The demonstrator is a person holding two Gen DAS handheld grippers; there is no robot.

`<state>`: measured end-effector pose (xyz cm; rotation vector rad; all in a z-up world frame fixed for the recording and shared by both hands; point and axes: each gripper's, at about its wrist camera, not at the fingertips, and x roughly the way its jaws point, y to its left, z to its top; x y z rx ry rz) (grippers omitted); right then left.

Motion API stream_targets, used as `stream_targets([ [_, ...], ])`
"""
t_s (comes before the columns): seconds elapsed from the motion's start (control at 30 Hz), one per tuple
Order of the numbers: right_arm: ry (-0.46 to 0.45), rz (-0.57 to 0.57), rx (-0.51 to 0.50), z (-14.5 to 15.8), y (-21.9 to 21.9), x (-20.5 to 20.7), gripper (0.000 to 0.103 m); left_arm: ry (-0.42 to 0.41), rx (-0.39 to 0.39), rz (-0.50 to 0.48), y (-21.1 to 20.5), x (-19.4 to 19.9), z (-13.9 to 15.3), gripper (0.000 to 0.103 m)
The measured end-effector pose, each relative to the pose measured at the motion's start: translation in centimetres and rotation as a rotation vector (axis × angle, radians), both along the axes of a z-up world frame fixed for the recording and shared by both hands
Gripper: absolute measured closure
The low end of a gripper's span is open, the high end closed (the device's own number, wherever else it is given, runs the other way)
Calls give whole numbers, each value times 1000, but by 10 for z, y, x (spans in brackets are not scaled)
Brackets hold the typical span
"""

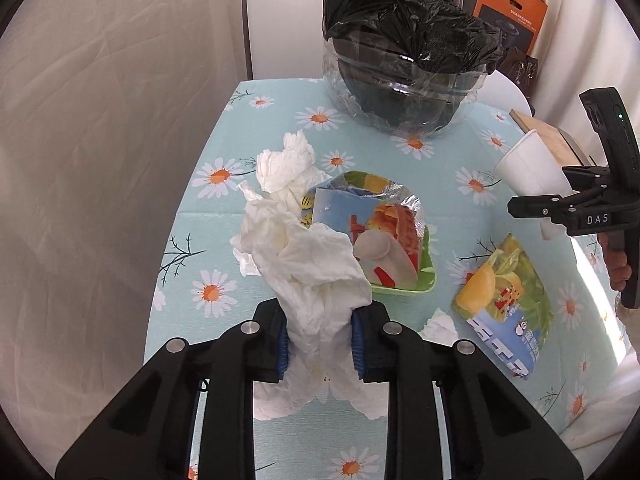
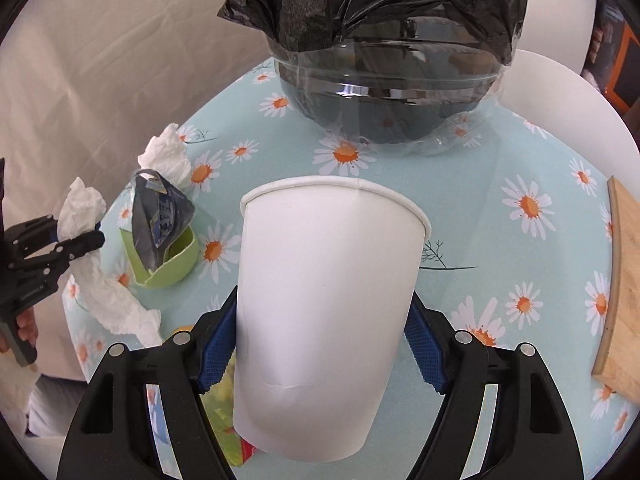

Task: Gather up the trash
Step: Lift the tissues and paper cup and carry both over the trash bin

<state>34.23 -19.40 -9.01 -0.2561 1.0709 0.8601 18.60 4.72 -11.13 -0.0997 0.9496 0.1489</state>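
Here, the left gripper (image 1: 320, 340) is clenched on a crumpled white tissue (image 1: 316, 280), whose folds bulge above the blue pads (image 1: 282, 344) and trail below them toward the tablecloth (image 1: 200, 216). Just beyond its fingertips lies a green tray (image 1: 404, 286) bearing a torn snack wrapper (image 1: 372, 224); a second wad of tissue (image 1: 286, 164) rests beyond and left of that tray. To the gripper's right lie a small tissue scrap (image 1: 440, 326) and a flat yellow-and-green snack bag (image 1: 508, 300). Farther ahead stands a transparent bin (image 1: 404, 92) lined with a black bag (image 1: 404, 20).

The right gripper (image 2: 320, 356) grasps a white paper cup (image 2: 324, 300) by its lower wall, one blue pad (image 2: 216, 352) pressing each side, the rim tilted away from the camera toward the bin (image 2: 392, 96). A wooden board (image 2: 624, 280) lies to this gripper's right at the table's edge. To its left appear the green tray (image 2: 172, 268), the left gripper (image 2: 86, 236) with its tissue (image 2: 80, 212), and a hand (image 2: 24, 328) on that gripper's handle.

Cardboard boxes (image 1: 508, 4) stand behind the bin; a pale curtain (image 1: 100, 120) hangs left of the table.
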Motion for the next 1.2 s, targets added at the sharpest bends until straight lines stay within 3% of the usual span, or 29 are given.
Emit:
stream_targets([
  [0.23,-40,-46,49,27,-27,-19,32,-60,51,-51,-14,-11,35,78],
  [0.57,-142,-121,88,56,-67,-46,32,-84,110,-106,-25,-15,70,78],
  [0.8,-242,-190,119,79,-87,-60,32,-84,161,-101,-22,-19,98,78],
  [1.0,-244,-219,160,92,-101,-61,32,-105,188,-90,-17,-14,121,78],
  [1.2,-264,-258,87,92,-100,-51,32,-131,189,-76,-7,-2,139,78],
])
